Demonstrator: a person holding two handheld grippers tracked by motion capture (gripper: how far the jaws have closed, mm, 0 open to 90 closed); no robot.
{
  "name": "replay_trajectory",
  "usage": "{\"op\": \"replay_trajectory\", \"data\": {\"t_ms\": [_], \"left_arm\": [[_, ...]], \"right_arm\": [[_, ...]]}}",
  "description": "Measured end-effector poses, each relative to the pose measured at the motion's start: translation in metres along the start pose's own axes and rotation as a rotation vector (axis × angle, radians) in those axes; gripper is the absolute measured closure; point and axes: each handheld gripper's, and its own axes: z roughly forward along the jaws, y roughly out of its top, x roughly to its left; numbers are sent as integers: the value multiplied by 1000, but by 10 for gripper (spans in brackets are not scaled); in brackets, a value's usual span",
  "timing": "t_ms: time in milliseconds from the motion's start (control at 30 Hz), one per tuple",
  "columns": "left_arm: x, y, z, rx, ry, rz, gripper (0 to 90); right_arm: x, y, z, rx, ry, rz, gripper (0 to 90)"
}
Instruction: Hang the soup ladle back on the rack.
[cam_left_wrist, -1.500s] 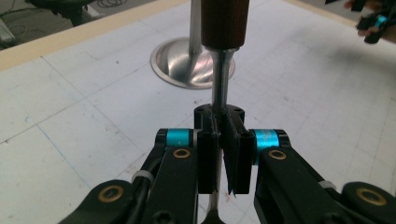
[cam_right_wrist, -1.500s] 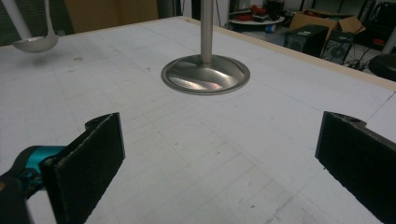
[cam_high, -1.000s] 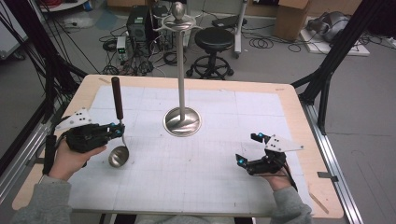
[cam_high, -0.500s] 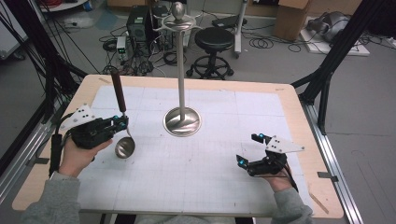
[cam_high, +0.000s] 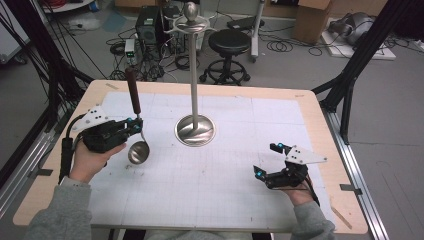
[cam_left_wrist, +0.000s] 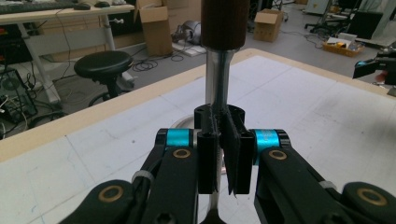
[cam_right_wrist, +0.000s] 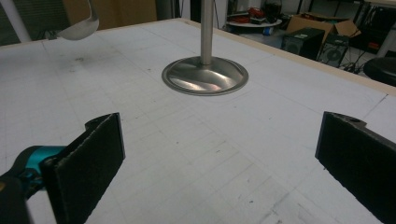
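Am clamping left gripper (cam_high: 134, 123) jaws tight on ladle (cam_high: 136, 127) shank, bowl hanging off table (cam_high: 310, 107); right gripper (cam_high: 266, 160) gaping wide, holding nothing.

A tall metal stand (cam_high: 194, 75) rises from a round dished base (cam_high: 195, 130) near the middle of the table (cam_high: 310, 107), which is covered by a white gridded mat (cam_high: 225, 190). At the stand's top sits a knob with curved hooks (cam_high: 190, 17). Beyond the far edge a black round stool (cam_high: 228, 42) stands on the grey floor, with black equipment boxes (cam_high: 150, 22) to its left and loose cables (cam_high: 285, 47) strewn around. A cardboard box (cam_high: 310, 20) sits far right.
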Motion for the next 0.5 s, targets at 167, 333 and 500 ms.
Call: {"op": "replay_trajectory", "data": {"t_ms": [167, 333, 500], "left_arm": [[1, 5, 3, -8, -11, -7, 841], [0, 11, 7, -11, -13, 2, 841], [0, 16, 13, -23, -37, 12, 841]], "right_arm": [[0, 0, 0, -3, -1, 1, 3], [0, 0, 0, -4, -2, -1, 4], [0, 0, -1, -4, -2, 6, 3]]}}
